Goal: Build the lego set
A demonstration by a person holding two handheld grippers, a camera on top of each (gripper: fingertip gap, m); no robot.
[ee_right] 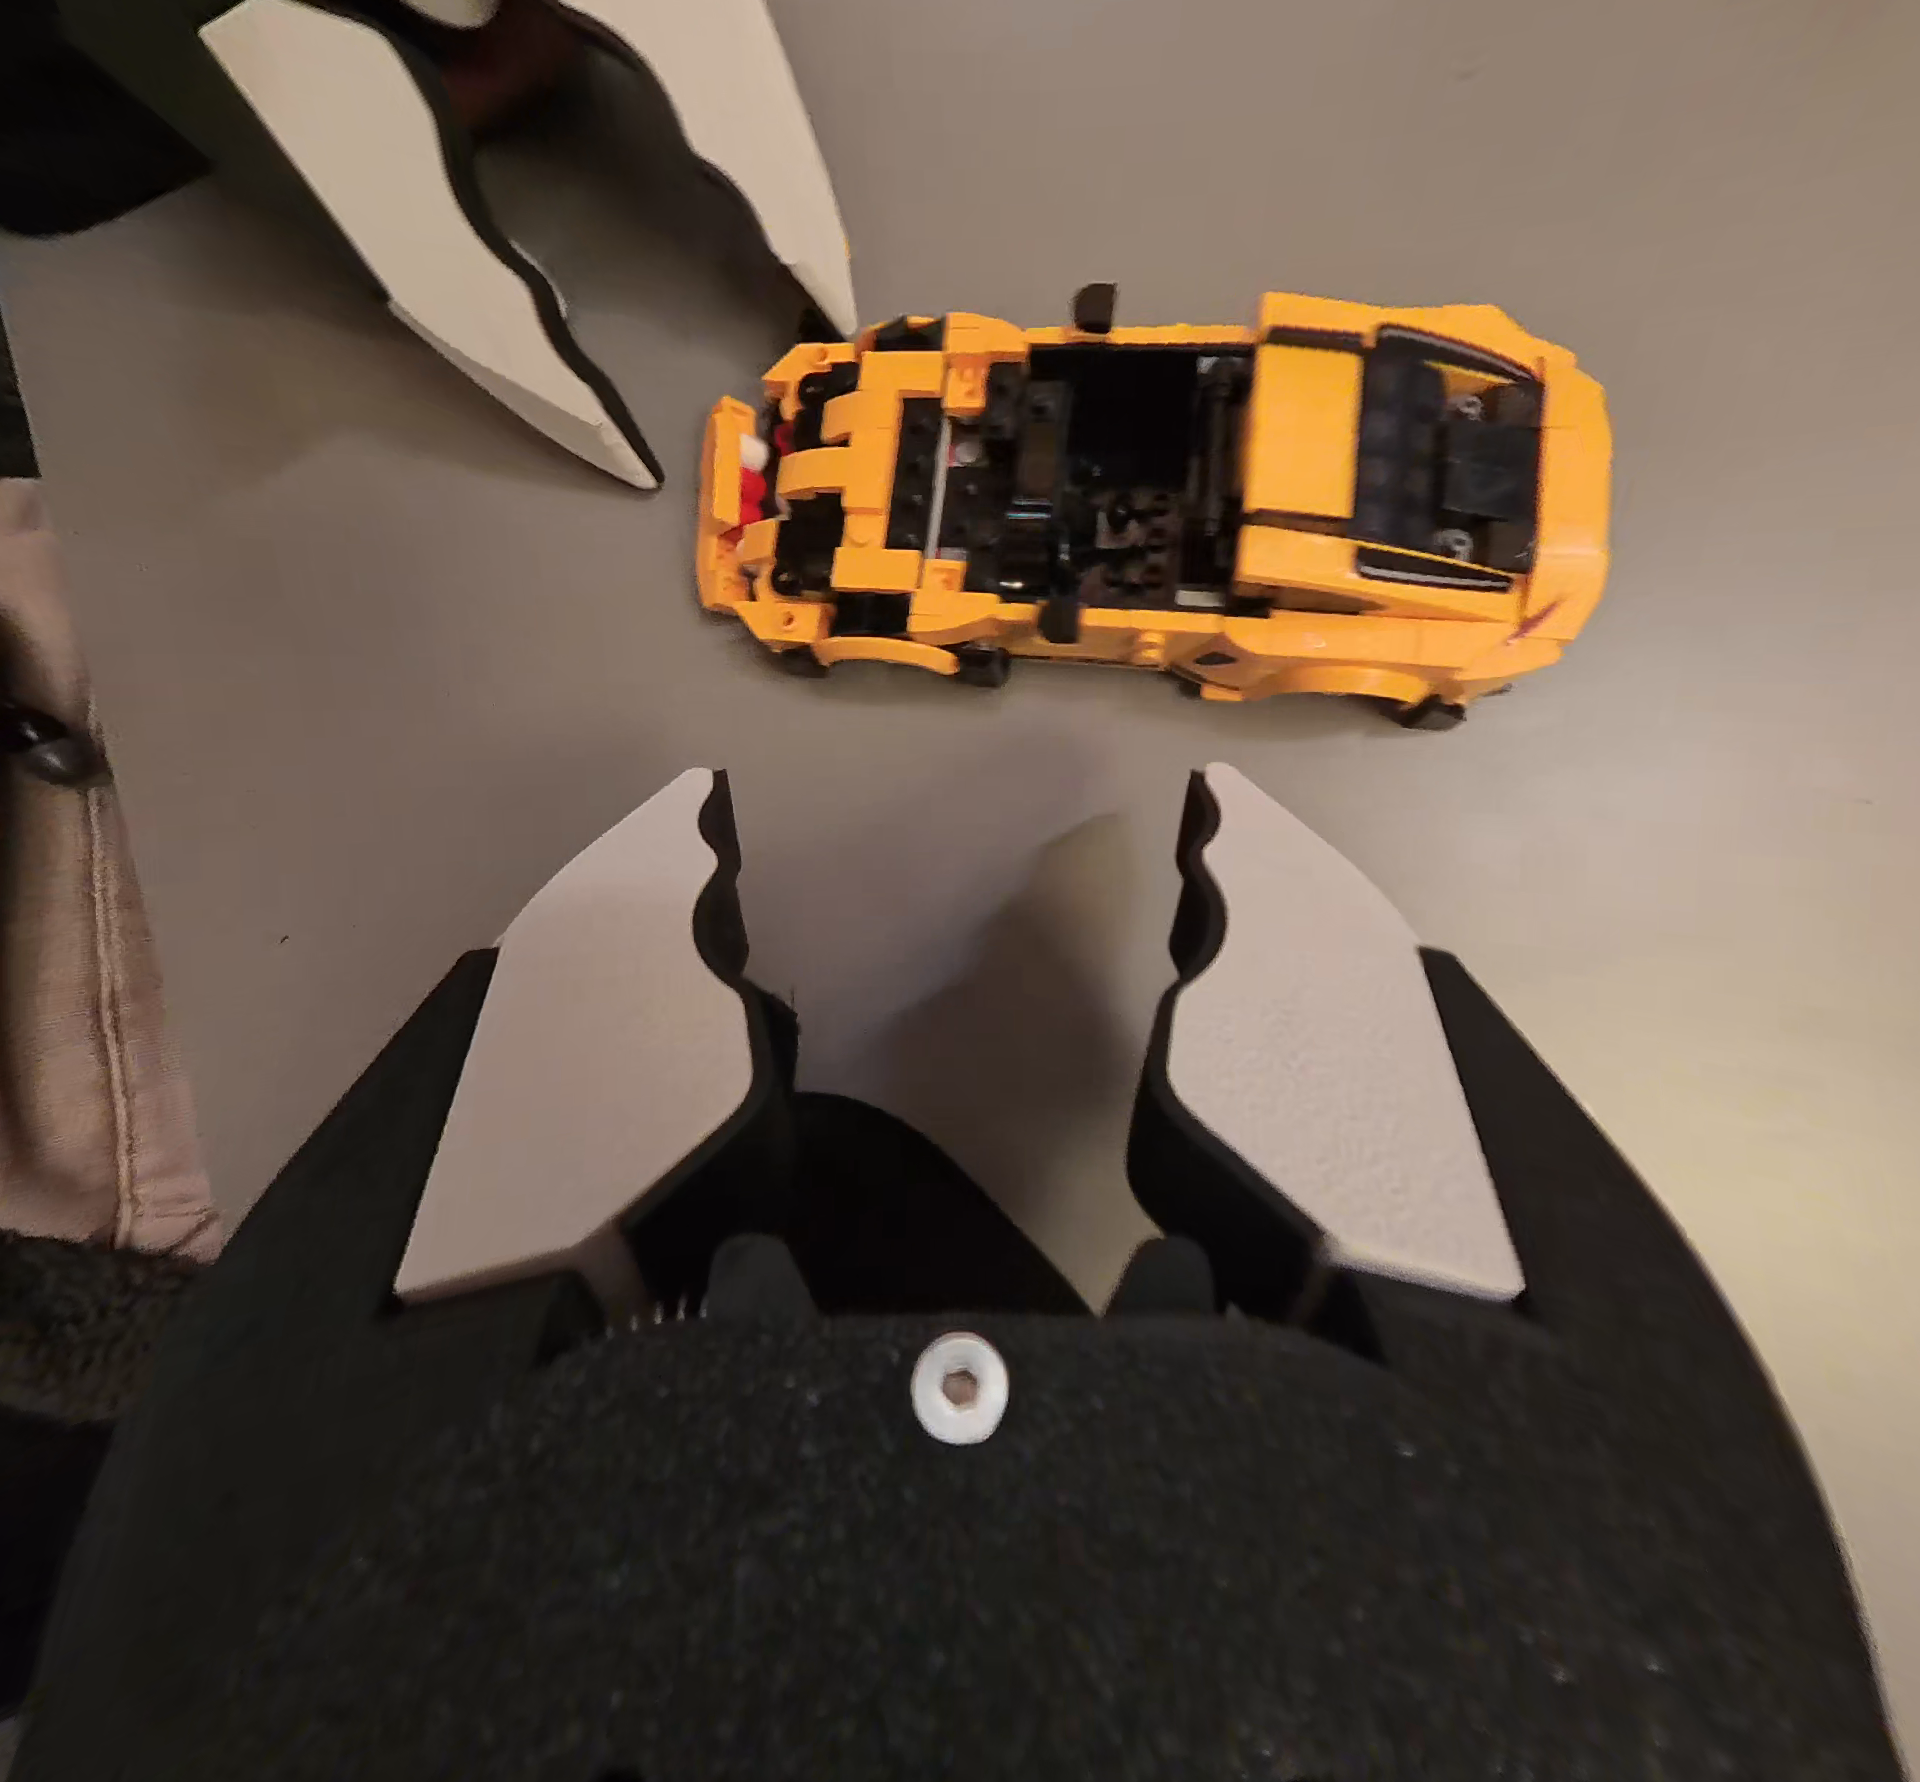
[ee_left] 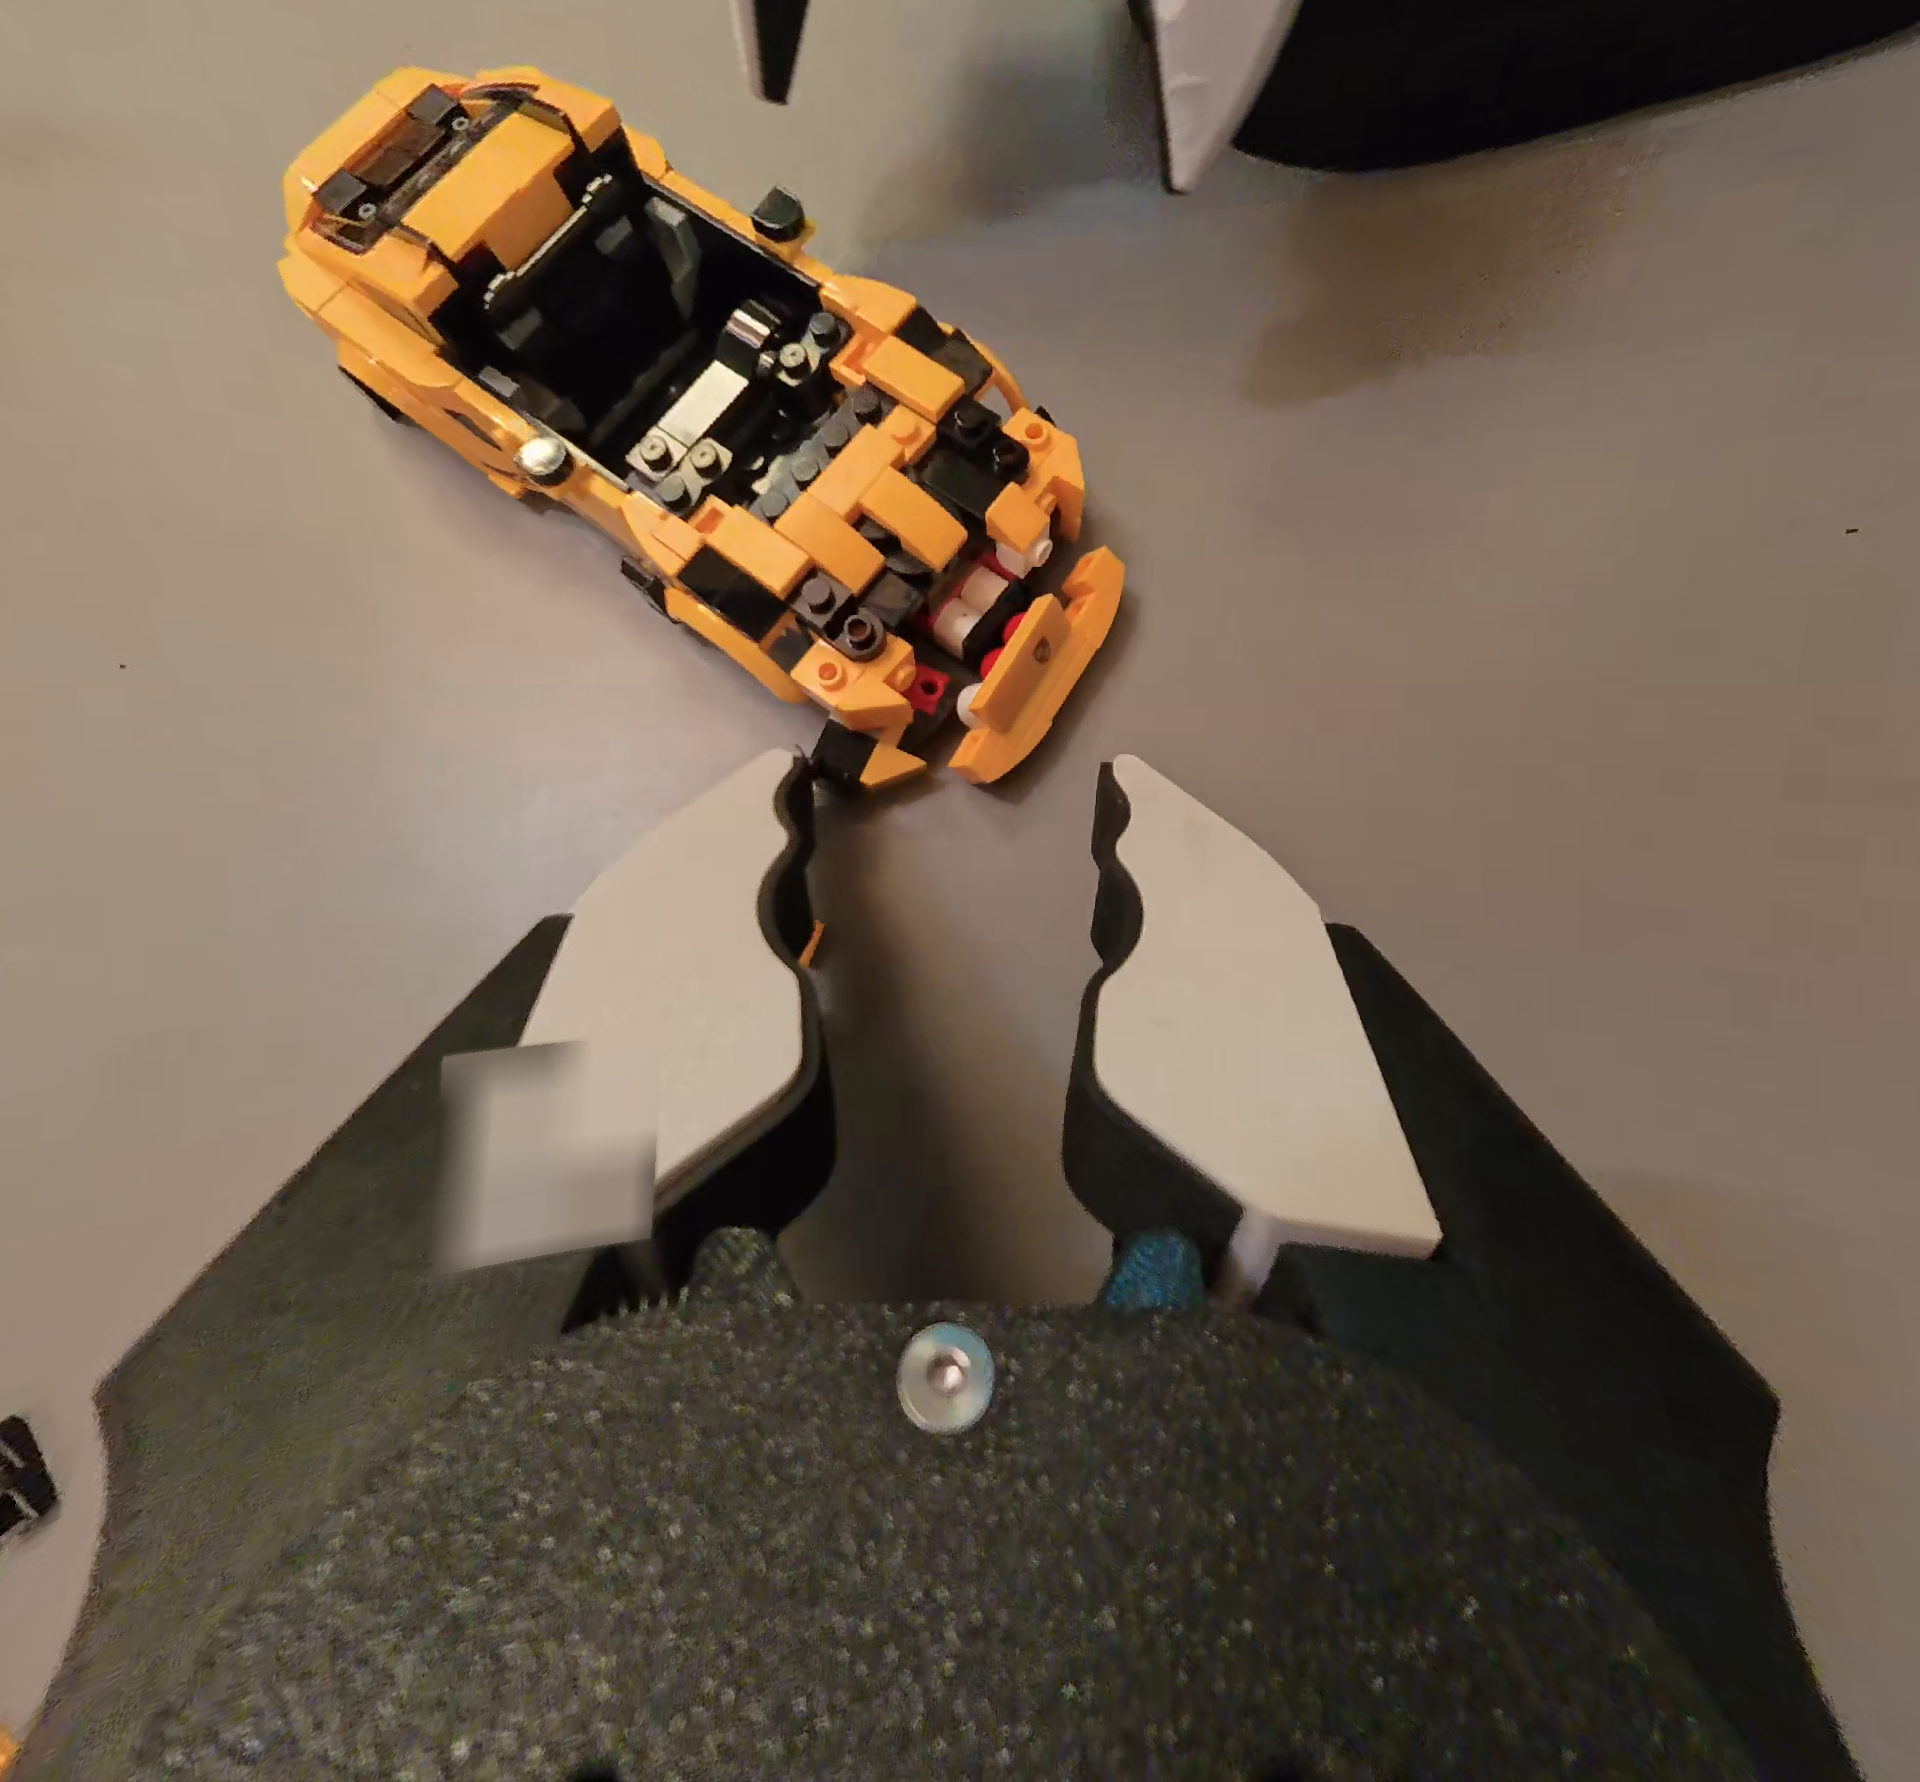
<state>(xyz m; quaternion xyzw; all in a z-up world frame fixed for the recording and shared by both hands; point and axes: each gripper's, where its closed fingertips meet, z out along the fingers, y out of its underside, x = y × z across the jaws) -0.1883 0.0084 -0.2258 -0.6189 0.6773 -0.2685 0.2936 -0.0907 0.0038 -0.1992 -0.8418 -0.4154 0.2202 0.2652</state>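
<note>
On the grey table (ee_left: 312,797), just beyond my left gripper (ee_left: 951,776), sits the orange lego car (ee_left: 665,423), part-built, roof off and cockpit open; its nose end, with loose-looking bumper pieces and red and white studs showing, lies nearest that gripper, whose left fingertip (ee_left: 774,776) seems to touch or nearly touch a small black piece at the front corner; I cannot tell which. My left gripper stands fairly wide and holds nothing; my right gripper (ee_right: 961,776) is also spread wide and empty, hovering near the car's side, well short of contact.

I judge the car light and rigid as a whole, yet fragile at the joints; the front bumper (ee_left: 1049,672) looks half-seated and would likely pop off under a pinch; smooth sloped tiles would be slippery. I would take hold across the body at the doors, low on the flanks, where the walls look solid.

Seen from the right wrist, its long axis runs left to right, nose to the left, tail to the right; from the left wrist it runs diagonally, nose near, tail far left.
</note>
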